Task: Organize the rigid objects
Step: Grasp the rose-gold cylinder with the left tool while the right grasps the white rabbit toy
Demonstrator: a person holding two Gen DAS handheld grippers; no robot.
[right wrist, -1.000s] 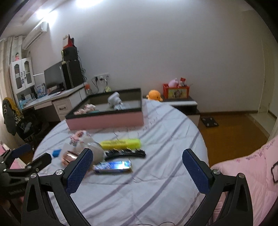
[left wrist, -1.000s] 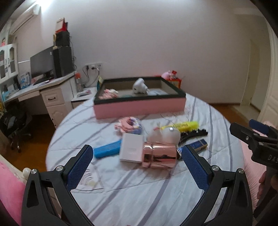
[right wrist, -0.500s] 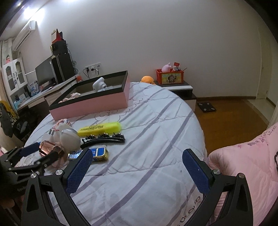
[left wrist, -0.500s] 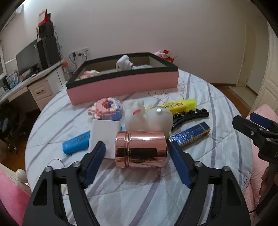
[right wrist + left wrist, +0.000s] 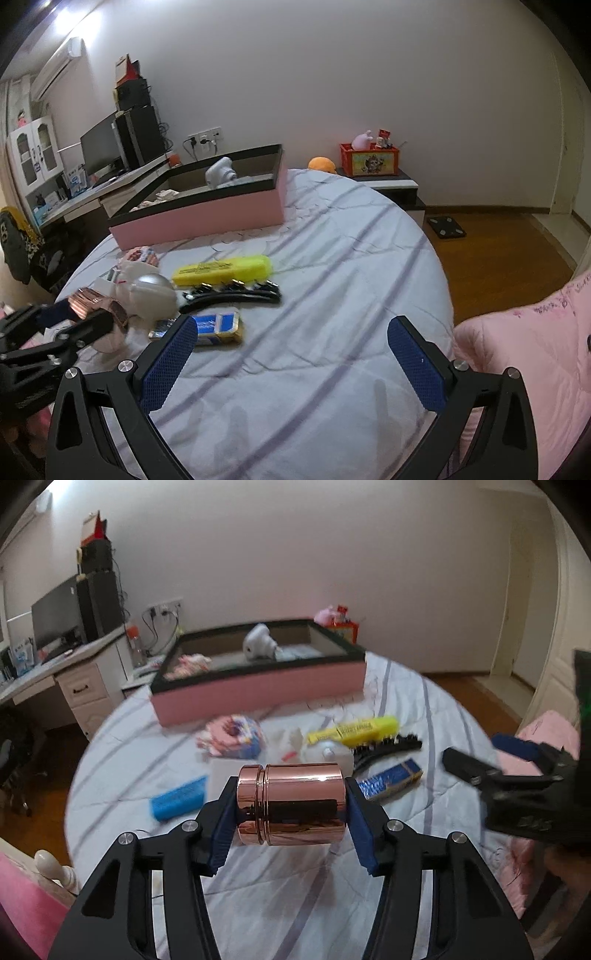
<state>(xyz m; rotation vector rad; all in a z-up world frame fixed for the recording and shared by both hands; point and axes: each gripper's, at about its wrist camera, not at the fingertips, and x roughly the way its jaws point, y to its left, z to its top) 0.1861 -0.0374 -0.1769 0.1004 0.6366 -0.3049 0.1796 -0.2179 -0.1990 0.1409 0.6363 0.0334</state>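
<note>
The left gripper (image 5: 291, 808) points down over the near part of the round bed (image 5: 332, 258), its jaws having just been closing and now pinching a rose-gold cylindrical canister (image 5: 291, 803) by its two ends, so that it lies crosswise between the blue pads, seemingly just off the sheet. The right gripper (image 5: 291, 363) is tilted down further to the right over bare striped sheet, jaws spread wide with nothing between them (in the left wrist view it shows only as a dark blur at the right edge). On the bed beyond the canister lie one blue bar (image 5: 179, 797), one white flat box (image 5: 221, 775), one pink-and-blue block figure (image 5: 232, 734), one white rounded toy (image 5: 151, 291), one yellow case (image 5: 221, 269), one black hair clip (image 5: 231, 293) and one blue-and-gold pack (image 5: 218, 326), all crowded together on the left half. One pink tray with a black rim (image 5: 258, 686) stands at the far edge, holding one white toy (image 5: 258, 646) and some pink items that are too blurred to count. The right half of the bed is open up to its curved edge, where a pink quilt (image 5: 535, 350) bulges beside it.
</note>
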